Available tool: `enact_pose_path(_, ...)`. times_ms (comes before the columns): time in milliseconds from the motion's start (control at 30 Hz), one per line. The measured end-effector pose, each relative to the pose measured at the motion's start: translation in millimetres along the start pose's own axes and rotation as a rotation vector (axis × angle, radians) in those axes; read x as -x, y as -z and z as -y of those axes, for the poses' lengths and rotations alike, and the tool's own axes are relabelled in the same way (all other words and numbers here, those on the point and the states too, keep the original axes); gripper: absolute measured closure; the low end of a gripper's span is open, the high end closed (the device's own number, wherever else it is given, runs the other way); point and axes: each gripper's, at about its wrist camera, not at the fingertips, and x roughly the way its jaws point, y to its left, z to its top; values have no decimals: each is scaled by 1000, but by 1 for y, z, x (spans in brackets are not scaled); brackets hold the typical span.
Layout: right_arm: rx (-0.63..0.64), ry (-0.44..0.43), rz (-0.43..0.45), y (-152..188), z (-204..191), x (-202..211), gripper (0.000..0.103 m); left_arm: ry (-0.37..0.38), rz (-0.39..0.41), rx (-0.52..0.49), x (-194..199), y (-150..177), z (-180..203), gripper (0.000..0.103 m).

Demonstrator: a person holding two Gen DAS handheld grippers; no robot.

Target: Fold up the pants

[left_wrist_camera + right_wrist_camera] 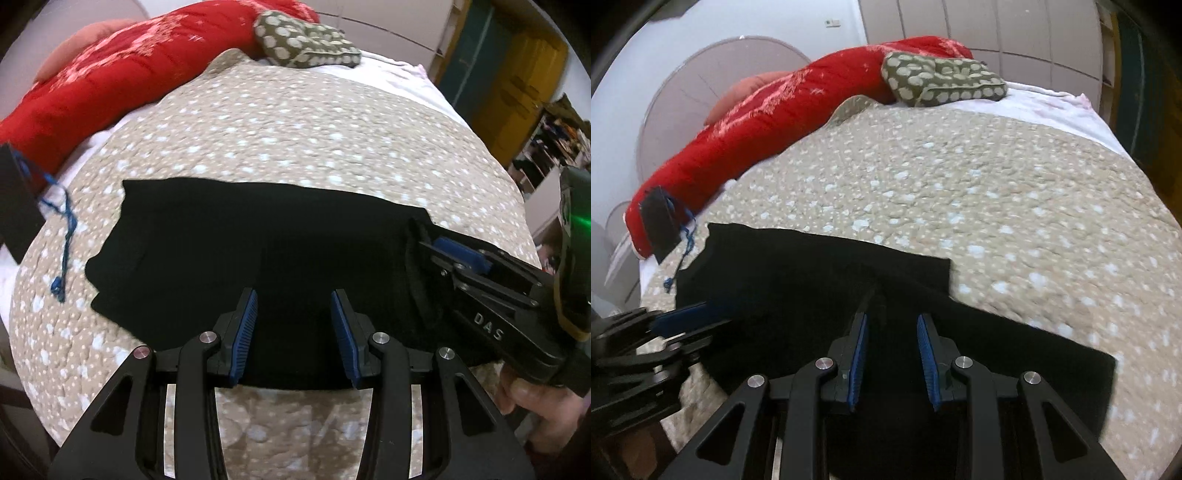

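Left claw (293, 310) parted, over pants (229, 236)

The pants (251, 251) are laid flat on the quilt (295, 125), which is spread over the bed. The left gripper (293, 325) is placed over their near edge, and the right gripper (892, 354) is seen over their right end, with a fold of cloth possibly draped against its tip. Behind the pants, a long blanket (110, 74) is stretched along the far left side of the bed, and a cushion (306, 42) is set against its right end. To the left of the pants, a cord (64, 236) is trailed across the quilt from a flat pouch (16, 199) at the bed's left edge.
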Motion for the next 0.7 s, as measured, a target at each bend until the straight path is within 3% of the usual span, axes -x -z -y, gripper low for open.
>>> enact_pose_path(67,22,17,-5,-3,-6,-2,76,-10,-5,13,-1,0,-5,62)
enact_pose_path(167,46,-3,-7,-4,-12,15,77,-9,-4,38,1,1,-12,52)
enact_pose_path(300,43,-32,31,10,-11,42,76,-8,8,55,4,0,-17,51)
enact_pose_path(433,51,-37,-65,35,-14,17,76,-3,4,69,5,0,-19,51)
enact_pose_path(467,60,-28,-43,38,-15,17,76,-5,5,69,6,1,-19,51)
enact_pose_path(700,52,-53,-5,25,-21,44,76,0,17,49,13,2,-15,51)
